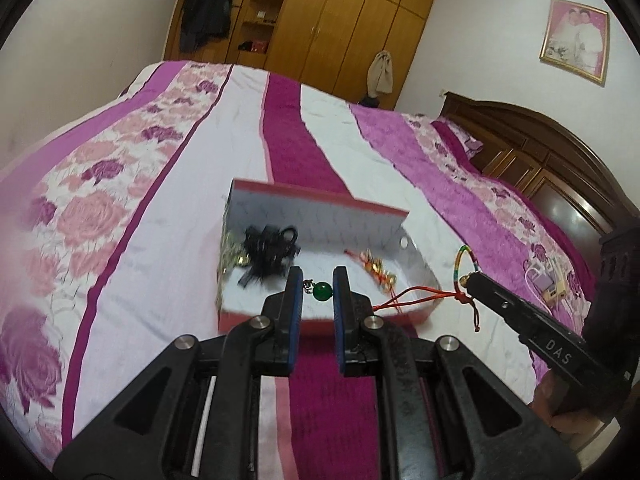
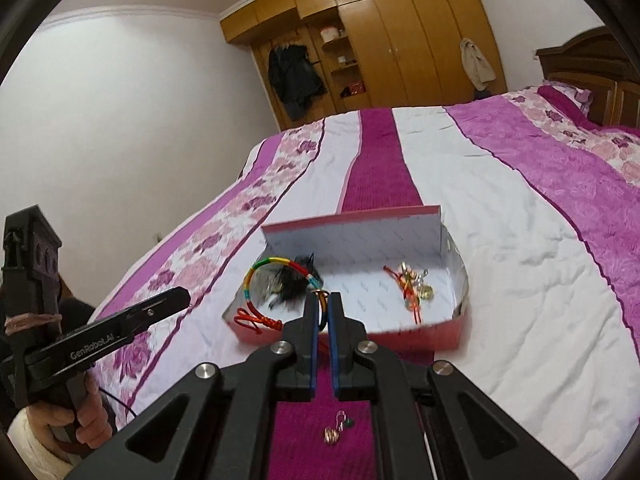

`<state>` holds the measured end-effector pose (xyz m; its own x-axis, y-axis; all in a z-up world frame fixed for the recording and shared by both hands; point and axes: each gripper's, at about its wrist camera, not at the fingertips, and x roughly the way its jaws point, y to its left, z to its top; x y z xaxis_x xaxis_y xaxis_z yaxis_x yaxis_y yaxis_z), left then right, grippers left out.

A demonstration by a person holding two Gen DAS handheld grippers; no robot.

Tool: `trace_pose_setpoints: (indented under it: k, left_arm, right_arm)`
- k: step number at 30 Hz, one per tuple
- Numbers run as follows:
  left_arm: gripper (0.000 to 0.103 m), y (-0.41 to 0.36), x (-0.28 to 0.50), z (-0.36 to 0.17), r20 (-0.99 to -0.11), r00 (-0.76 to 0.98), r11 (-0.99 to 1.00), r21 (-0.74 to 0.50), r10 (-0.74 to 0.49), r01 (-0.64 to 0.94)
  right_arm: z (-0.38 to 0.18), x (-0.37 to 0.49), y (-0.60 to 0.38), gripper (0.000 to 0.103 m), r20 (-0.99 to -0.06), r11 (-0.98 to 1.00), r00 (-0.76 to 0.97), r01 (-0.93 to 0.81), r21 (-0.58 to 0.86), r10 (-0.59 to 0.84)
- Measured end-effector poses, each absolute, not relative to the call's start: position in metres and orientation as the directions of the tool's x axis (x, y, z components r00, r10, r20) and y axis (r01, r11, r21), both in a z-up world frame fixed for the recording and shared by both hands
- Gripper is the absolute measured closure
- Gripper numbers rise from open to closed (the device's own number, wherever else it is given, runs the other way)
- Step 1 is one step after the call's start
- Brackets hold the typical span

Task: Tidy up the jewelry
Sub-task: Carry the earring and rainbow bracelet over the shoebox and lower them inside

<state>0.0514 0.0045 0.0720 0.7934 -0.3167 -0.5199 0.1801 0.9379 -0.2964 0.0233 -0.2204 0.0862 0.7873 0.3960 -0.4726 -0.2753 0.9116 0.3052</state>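
1. My right hand-held gripper [image 2: 323, 300] clamps the multicolored bracelet [image 2: 256, 276] above the red box [image 2: 420, 334].
2. My left hand-held gripper [image 1: 317, 276] stands parted at the box's near edge, a green bead [image 1: 322, 292] between its fingers.
3. The box rests on the bed [image 2: 520, 240].

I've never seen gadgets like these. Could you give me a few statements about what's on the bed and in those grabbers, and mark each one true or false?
1. The right tool holds a multicoloured bracelet with a red cord. True.
2. The box on the bed has a closed lid. False: it is open, with jewelry lying inside.
3. A green bead shows between the fingers of the left tool. True.
4. All the jewelry is already in the box. False: a small earring lies on the bed in front of the box.
5. A black tangled item lies in the box. True.
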Motion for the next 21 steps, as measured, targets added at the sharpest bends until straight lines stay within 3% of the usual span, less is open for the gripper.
trace_pose_setpoints:
  k: [11, 21]
  left_arm:
    - [0.097, -0.015, 0.085, 0.074, -0.420, 0.875, 0.964, -0.207, -0.242, 0.167]
    - [0.097, -0.024, 0.125, 0.056, -0.377, 0.911, 0.980, -0.165, -0.163, 0.108]
  right_arm:
    - [0.082, 0.068, -0.230, 0.097, -0.420, 0.923, 0.843, -0.207, 0.324, 0.336]
    - [0.063, 0.111, -0.228, 0.097, -0.420, 0.959, 0.874, -0.155, 0.239, 0.246]
